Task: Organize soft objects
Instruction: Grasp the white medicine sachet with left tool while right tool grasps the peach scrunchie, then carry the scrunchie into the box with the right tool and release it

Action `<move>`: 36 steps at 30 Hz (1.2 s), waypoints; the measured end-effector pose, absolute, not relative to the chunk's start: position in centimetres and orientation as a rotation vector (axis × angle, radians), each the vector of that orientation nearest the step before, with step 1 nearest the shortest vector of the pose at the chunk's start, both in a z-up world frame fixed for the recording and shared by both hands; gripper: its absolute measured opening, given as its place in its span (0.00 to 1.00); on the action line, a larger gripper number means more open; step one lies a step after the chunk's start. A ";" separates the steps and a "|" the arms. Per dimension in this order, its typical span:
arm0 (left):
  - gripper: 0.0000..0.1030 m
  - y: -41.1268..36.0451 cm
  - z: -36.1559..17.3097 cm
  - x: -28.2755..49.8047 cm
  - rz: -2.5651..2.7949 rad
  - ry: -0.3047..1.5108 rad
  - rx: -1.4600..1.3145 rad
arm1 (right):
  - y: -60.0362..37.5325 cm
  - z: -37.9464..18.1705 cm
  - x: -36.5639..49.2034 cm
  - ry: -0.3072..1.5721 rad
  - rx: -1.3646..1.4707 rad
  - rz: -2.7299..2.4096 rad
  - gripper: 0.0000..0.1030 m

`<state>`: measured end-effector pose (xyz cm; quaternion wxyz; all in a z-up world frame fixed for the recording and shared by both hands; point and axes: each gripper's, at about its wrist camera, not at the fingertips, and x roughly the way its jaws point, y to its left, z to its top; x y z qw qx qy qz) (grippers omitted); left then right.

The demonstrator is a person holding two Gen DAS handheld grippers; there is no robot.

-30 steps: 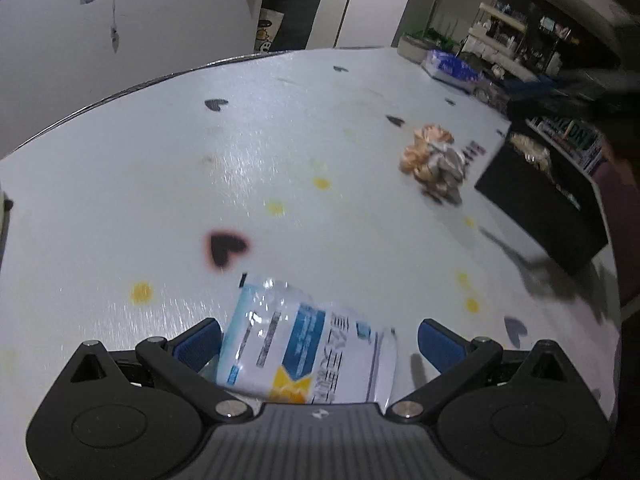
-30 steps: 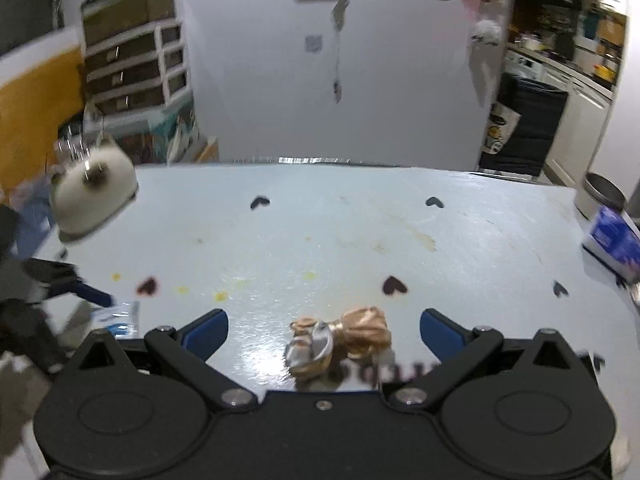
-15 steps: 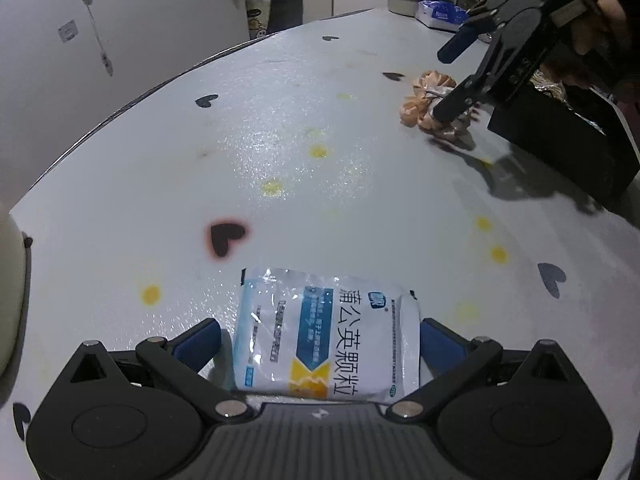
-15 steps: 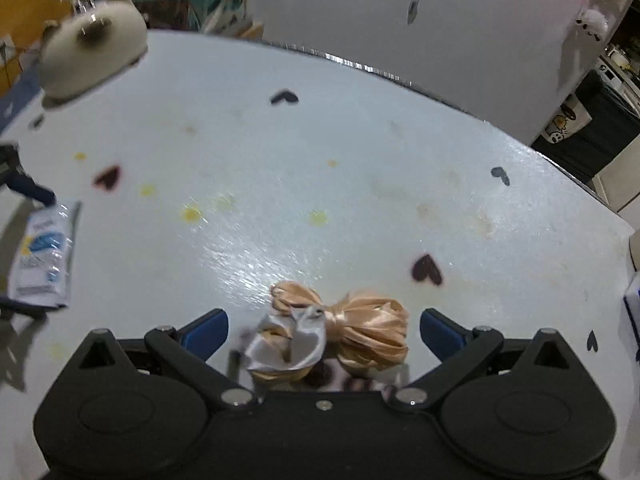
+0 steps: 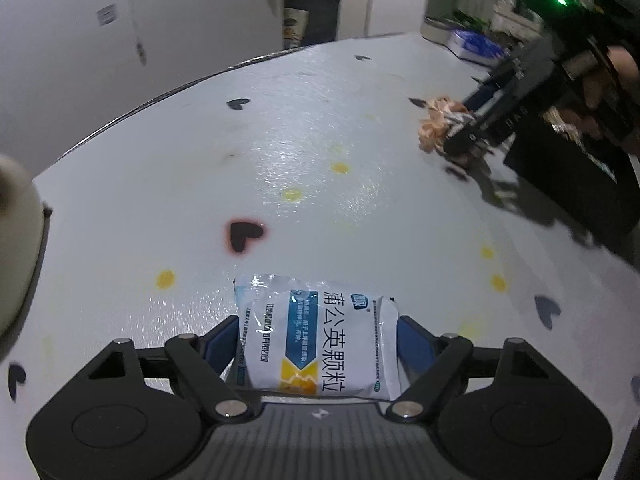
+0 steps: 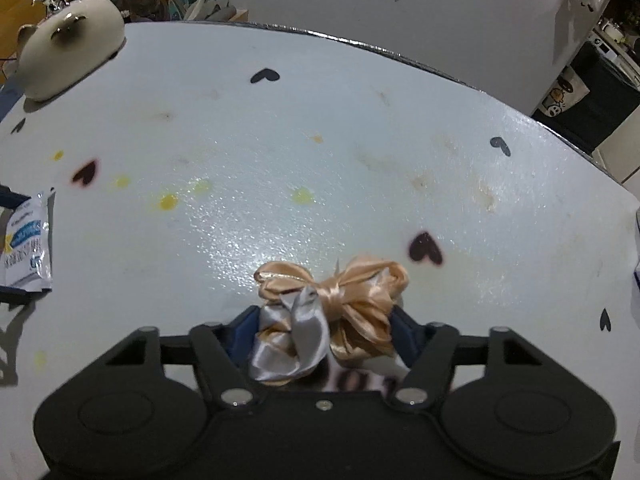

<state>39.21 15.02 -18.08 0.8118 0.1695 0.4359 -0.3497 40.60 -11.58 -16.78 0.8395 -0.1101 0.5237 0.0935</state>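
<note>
A white and blue sachet (image 5: pixel 320 340) with Chinese print lies on the white table (image 5: pixel 320 160). My left gripper (image 5: pixel 318 342) has closed on its two sides. The sachet also shows at the left edge of the right wrist view (image 6: pixel 26 248). A gold and silver satin ribbon bow (image 6: pixel 328 312) lies on the table, and my right gripper (image 6: pixel 324 334) has closed on it. In the left wrist view the bow (image 5: pixel 438 124) is far right, with the right gripper (image 5: pixel 472 136) on it.
A black box (image 5: pixel 576 176) stands at the table's right side behind the right gripper. A cream cat-shaped ornament (image 6: pixel 68 52) sits at the far left corner. A blue and white pack (image 5: pixel 476 46) lies at the far edge. The tabletop has heart and dot prints.
Both grippers have come down and forward, then closed: the left one on the sachet, the right one on the ribbon bow. Both were open earlier.
</note>
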 end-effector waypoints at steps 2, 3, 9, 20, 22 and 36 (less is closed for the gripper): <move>0.70 15.2 -18.0 39.1 -0.718 0.935 0.318 | -11.3 -16.6 40.1 1.095 -0.225 0.197 0.61; 0.70 15.3 -17.9 39.0 -0.701 0.936 0.299 | -11.4 -16.5 40.1 1.090 -0.221 0.196 0.60; 0.69 15.6 -17.8 38.2 -0.617 0.938 0.254 | -10.4 -15.7 37.9 1.061 -0.193 0.201 0.56; 0.69 15.4 -17.0 36.0 -0.537 0.943 0.195 | -9.1 -13.2 32.8 1.008 -0.116 0.216 0.56; 0.69 15.5 -16.3 35.3 -0.500 0.934 0.156 | -9.1 -12.8 31.8 0.993 -0.100 0.207 0.56; 0.69 13.8 -10.6 29.3 -0.362 0.826 -0.013 | -9.6 -8.7 24.3 0.850 -0.028 0.236 0.56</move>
